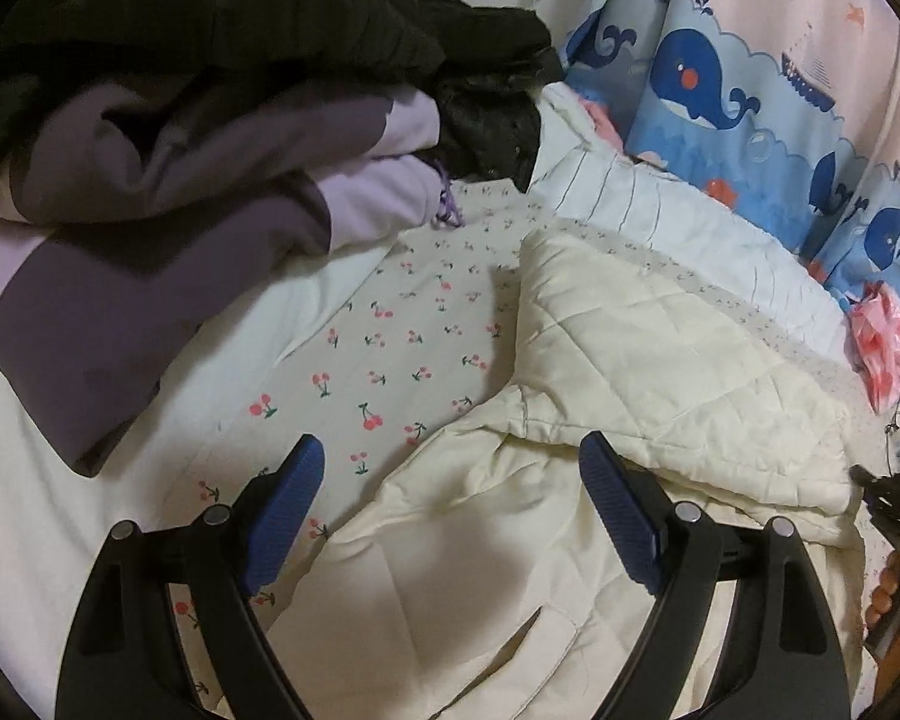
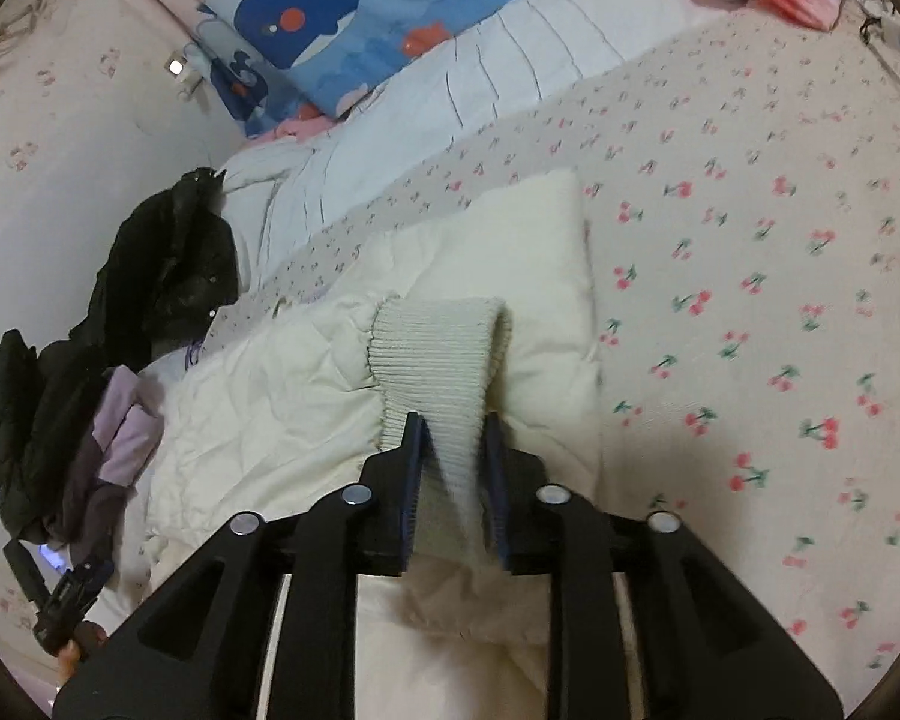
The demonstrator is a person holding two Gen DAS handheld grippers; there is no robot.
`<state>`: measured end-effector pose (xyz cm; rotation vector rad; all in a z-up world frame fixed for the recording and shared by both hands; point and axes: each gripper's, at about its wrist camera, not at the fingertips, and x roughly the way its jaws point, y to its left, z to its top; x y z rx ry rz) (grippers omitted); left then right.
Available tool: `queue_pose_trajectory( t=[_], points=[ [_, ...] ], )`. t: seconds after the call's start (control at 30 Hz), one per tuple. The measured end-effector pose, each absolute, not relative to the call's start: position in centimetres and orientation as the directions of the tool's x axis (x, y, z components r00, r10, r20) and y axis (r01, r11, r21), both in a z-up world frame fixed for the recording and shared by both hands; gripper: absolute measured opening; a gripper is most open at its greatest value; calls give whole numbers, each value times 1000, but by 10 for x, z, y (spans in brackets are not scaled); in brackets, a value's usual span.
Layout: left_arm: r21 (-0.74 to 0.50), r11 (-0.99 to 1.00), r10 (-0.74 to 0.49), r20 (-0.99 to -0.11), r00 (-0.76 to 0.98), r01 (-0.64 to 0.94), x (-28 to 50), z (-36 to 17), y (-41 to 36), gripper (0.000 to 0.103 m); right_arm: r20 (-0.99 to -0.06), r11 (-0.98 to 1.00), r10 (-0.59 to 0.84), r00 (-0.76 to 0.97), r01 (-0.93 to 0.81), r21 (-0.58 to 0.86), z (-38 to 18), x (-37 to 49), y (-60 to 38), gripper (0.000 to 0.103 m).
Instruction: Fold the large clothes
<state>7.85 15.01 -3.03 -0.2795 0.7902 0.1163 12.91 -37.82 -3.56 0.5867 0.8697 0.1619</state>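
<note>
We held the right hand-held gripper point(image 2: 453, 432) with its jaws a little apart around the ribbed cuff point(image 2: 444, 354) of a cream quilted jacket point(image 2: 270, 396), the pads not visibly pressing it. Our left hand-held gripper point(image 1: 450, 456) hovered released, jaws wide, over the same jacket, which lay on the cherry-print bed sheet point(image 2: 750, 300). Dark and lilac folded clothes point(image 1: 150, 192) sat stacked beside it.

We see the left gripper point(image 1: 450, 468): black curved arms, ribbed blue pads, silver rivets. The right gripper point(image 2: 453, 444) matches.
</note>
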Motion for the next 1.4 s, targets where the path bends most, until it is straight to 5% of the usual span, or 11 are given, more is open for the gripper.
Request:
queue_pose_trajectory(
  t=[0.1,0.3,0.37,0.5,0.7,0.8,0.93,1.03,1.27,1.4],
  points=[
    [-210,956,-7,-711,703,-203,77,-29,148,83,-632,839,280,723,136,527,-11,113,-384,46],
    [-195,963,-10,-716,698,-187,80,-29,137,83,-528,855,379,760,-69,514,34,122,-332,64],
    [-187,965,-7,-717,697,-183,81,-29,134,83,-560,870,387,732,-88,486,26,139,-312,65],
    [-166,970,5,-717,697,-177,82,-29,131,83,-768,925,277,578,56,375,-48,186,-302,66],
    [-157,973,3,-729,684,-171,82,-31,133,83,-665,870,352,658,32,491,-12,158,-319,66],
    [-182,966,-5,-730,684,-186,81,-31,139,83,-629,872,327,705,31,488,9,123,-338,76],
    [-200,959,-14,-741,672,-201,83,-34,142,85,-714,896,219,665,154,418,-11,88,-367,81],
    [-158,970,-3,-771,637,-187,90,-46,134,85,-822,868,285,494,231,440,-69,85,-385,81],
    [36,998,56,-859,509,-51,104,-85,104,85,-776,840,414,477,129,527,-62,64,-388,81],
    [-22,999,4,-840,543,-41,98,-68,112,86,-803,861,426,417,85,501,-62,31,-390,81]
  ],
)
